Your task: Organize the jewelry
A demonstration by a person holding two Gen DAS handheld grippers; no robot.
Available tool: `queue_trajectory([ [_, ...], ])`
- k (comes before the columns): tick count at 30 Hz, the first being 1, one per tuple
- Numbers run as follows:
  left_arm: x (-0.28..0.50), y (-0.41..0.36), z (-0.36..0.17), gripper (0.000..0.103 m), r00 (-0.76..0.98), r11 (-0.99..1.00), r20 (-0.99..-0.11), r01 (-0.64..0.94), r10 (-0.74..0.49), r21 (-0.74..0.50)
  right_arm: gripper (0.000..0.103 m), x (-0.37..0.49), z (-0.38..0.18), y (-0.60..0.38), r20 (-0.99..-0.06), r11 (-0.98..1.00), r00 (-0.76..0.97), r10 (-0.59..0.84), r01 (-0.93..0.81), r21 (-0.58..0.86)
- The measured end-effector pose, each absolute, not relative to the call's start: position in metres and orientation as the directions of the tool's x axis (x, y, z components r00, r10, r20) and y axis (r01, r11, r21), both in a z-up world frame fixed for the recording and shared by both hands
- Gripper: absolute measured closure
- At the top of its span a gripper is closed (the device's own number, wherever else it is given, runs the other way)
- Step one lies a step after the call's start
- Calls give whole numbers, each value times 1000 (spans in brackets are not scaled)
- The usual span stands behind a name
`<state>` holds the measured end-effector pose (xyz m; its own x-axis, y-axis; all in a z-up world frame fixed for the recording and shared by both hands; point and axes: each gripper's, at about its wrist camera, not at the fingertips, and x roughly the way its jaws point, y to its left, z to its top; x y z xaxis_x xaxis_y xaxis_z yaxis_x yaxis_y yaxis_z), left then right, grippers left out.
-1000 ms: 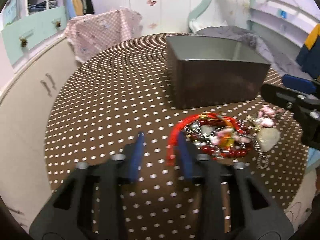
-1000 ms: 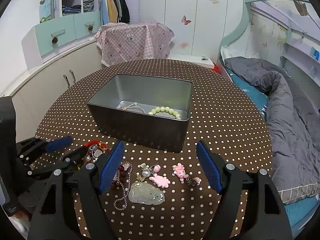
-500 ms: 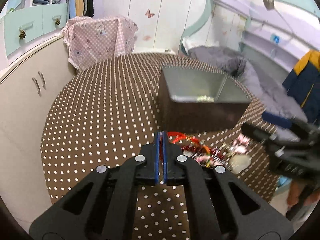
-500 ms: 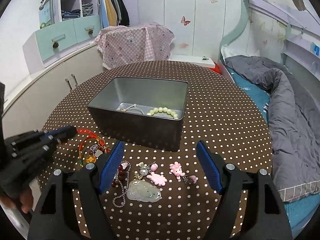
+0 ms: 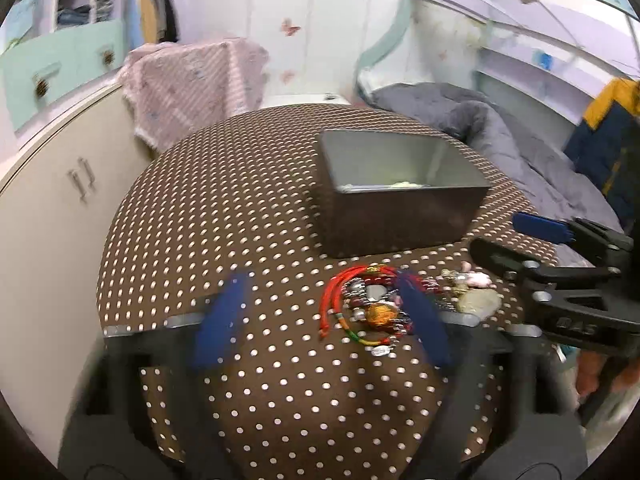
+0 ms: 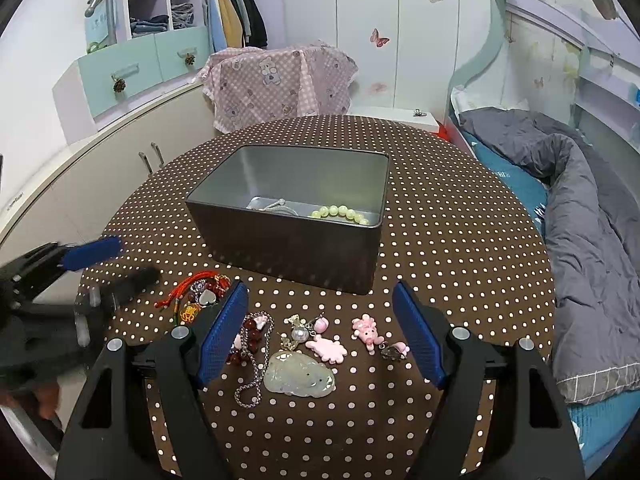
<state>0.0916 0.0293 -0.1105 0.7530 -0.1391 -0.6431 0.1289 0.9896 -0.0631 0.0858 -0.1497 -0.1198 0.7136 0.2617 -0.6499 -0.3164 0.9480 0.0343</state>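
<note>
My left hand-held gripper (image 5: 320, 320) has just been opening and its blue pads now stand wide apart over the dotted brown surface (image 5: 208, 216), pressing on nothing. The red cord bracelet (image 5: 340, 292) with its tangle of beads lies on the surface in the gap, close to the right pad; that pad is blurred and I cannot tell whether it touches.

My right hand-held gripper (image 6: 320, 332) is also apart, gripping nothing. Between its pads, lying flat on the surface, are a pale green jade pendant (image 6: 300, 378) on a silver chain (image 6: 250, 380), a dark red bead string (image 6: 248, 338) near the left pad, a pearl charm (image 6: 298, 333), a flat pink charm (image 6: 327, 348), a small pink pig (image 6: 367, 331) and a tiny dark charm (image 6: 394, 350). None of them is lifted.

Just beyond this scatter stands the grey metal box (image 6: 288, 252), open at the top. Inside it, on the floor, lie a light green bead bracelet (image 6: 340, 213) and a whitish cord piece (image 6: 276, 207).

Farther off, past the surface's edge, a pink checked cloth (image 6: 276, 84) hangs over something, and a bed with a grey quilt (image 6: 580, 200) runs along the right.
</note>
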Motion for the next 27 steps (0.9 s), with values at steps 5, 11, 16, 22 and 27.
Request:
queue_trajectory([
  [5,85,27,-115,43,748,981,-636,174,-191,-89,32,89,-123,-153,-660,952,709,250,-303,36],
  [11,86,10,-129,68,694,961,-672,257,-259,-104,32,90,-125,-152,-665,953,703,252,-299,45],
  [16,93,4,-136,68,671,955,-685,261,-284,-140,32,89,-126,-155,-666,954,702,250,-296,46],
  [22,97,-1,-140,69,667,956,-692,263,-278,-131,32,91,-129,-159,-674,958,699,240,-283,48],
  [27,98,-6,-141,84,670,965,-703,245,-239,-94,32,91,-130,-160,-675,958,698,241,-282,50],
])
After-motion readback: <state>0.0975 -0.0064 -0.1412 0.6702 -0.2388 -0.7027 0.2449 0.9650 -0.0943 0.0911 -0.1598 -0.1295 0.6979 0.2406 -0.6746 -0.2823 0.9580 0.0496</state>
